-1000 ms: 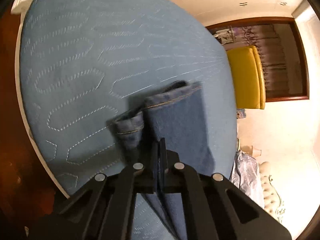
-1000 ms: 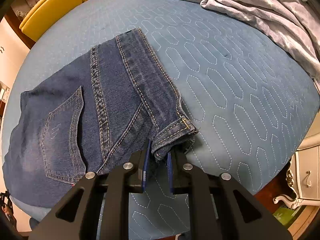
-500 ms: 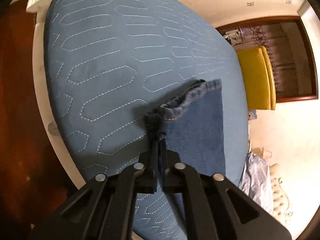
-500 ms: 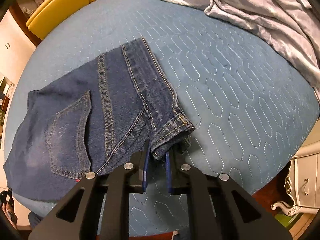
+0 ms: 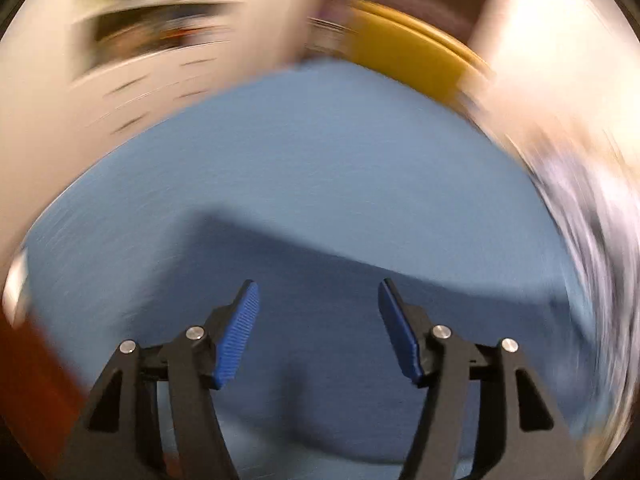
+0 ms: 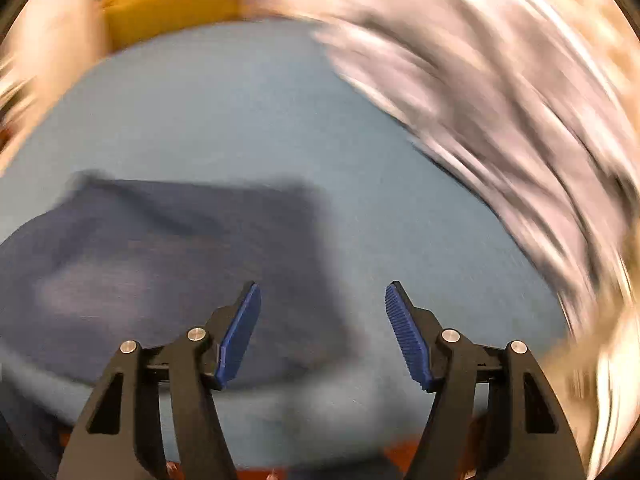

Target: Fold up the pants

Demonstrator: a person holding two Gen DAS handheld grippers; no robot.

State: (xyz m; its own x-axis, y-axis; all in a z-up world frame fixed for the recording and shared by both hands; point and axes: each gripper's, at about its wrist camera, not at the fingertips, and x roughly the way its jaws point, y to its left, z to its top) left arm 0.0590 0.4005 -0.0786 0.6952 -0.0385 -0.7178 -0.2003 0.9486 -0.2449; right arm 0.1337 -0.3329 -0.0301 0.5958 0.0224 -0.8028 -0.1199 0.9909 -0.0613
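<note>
Heavy motion blur hides stitching and seams. The pants (image 6: 168, 264), a dark denim slab, lie flat on the blue bedspread (image 6: 224, 120). Above them the left gripper (image 5: 318, 320) and right gripper (image 6: 322, 320) hang, ribbed blue pads spread, holding nothing.

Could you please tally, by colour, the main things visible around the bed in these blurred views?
Dark blue denim pants: 1
Light blue quilted bed cover: 1
Yellow chair: 1
Grey-white rumpled blanket: 1
Total: 4
</note>
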